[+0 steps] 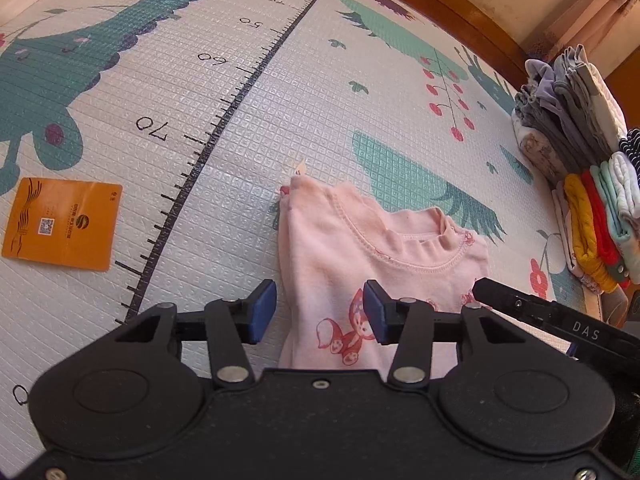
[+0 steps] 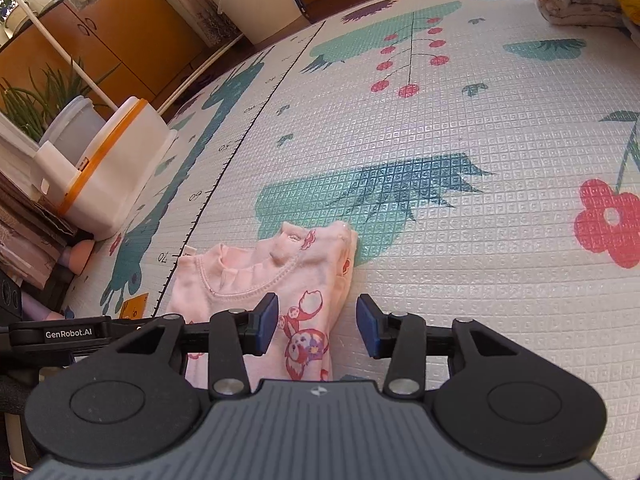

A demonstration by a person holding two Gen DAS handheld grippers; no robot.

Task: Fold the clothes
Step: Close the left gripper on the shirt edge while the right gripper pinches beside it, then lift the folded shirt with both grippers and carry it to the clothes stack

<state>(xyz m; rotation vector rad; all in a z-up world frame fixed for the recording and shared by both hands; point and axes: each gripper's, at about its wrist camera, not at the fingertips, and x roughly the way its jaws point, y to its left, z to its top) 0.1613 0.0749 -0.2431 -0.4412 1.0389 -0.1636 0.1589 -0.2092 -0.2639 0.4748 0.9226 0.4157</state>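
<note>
A pink shirt (image 1: 372,264), printed with red foxes, lies partly folded on a play mat (image 1: 248,128), neckline facing away from both cameras. The left gripper (image 1: 320,316) hovers low over the shirt's left edge, its blue-padded fingers (image 1: 262,312) spread apart and holding nothing; one pad sits over bare mat, the other over the fabric. The right gripper (image 2: 318,326) hangs over the shirt's right edge (image 2: 280,280), its fingers (image 2: 368,330) likewise parted and empty, the left pad above the cloth and the right above the mat (image 2: 460,140). In the left view, the tip of the right gripper reaches in from the right, just over the shirt.

An orange card (image 1: 62,224) lies flat on the mat well left of the shirt, beyond a printed ruler line (image 1: 224,120). Stacks of folded clothes (image 1: 580,152) stand at the mat's right edge. In the right view, a white bin (image 2: 108,168) with an orange band sits at the mat's left side, with potted plants (image 2: 36,96) and wooden cupboards (image 2: 120,40) behind it.
</note>
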